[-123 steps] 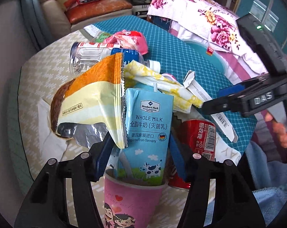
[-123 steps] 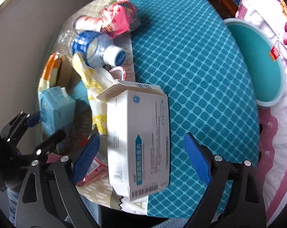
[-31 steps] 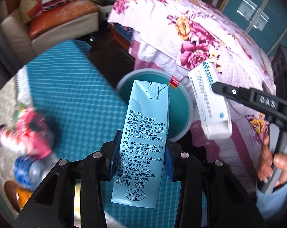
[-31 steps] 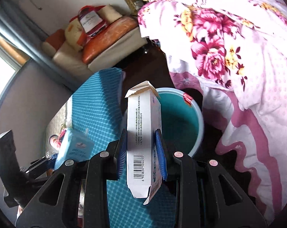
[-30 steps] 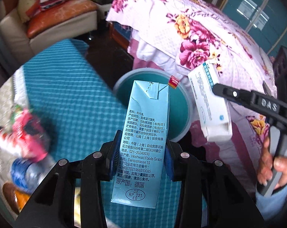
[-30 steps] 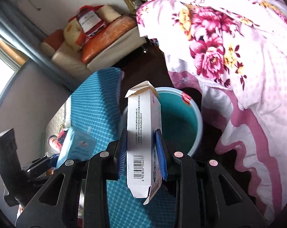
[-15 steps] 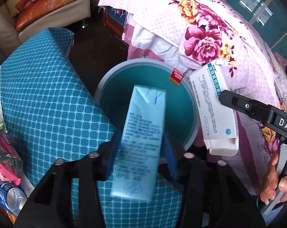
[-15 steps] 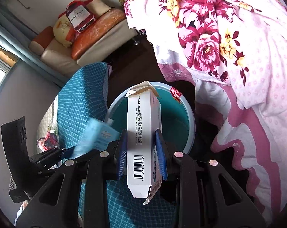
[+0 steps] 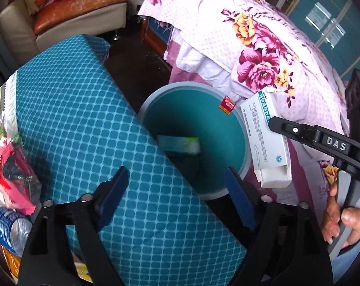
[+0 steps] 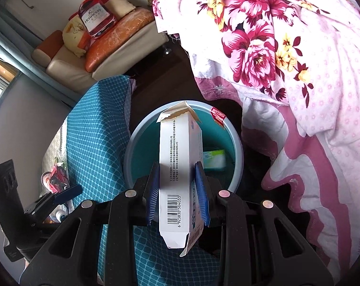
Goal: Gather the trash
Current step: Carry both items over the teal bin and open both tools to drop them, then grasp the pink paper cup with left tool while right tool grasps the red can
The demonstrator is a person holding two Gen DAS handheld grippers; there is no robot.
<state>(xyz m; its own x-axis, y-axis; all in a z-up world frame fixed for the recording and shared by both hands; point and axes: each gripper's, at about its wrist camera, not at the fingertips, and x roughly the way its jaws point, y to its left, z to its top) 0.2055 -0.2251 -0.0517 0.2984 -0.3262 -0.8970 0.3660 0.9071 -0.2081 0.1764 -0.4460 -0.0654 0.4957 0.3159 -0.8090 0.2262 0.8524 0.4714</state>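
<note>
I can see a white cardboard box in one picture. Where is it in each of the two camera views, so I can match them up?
Left wrist view: the white cardboard box is at the right, clamped in the right gripper, beside the bin's rim.
Right wrist view: the box stands upright in the centre between the gripper's blue pads, in front of the bin.
Shared landmark: the teal bin with the red sticker on its rim.
</note>
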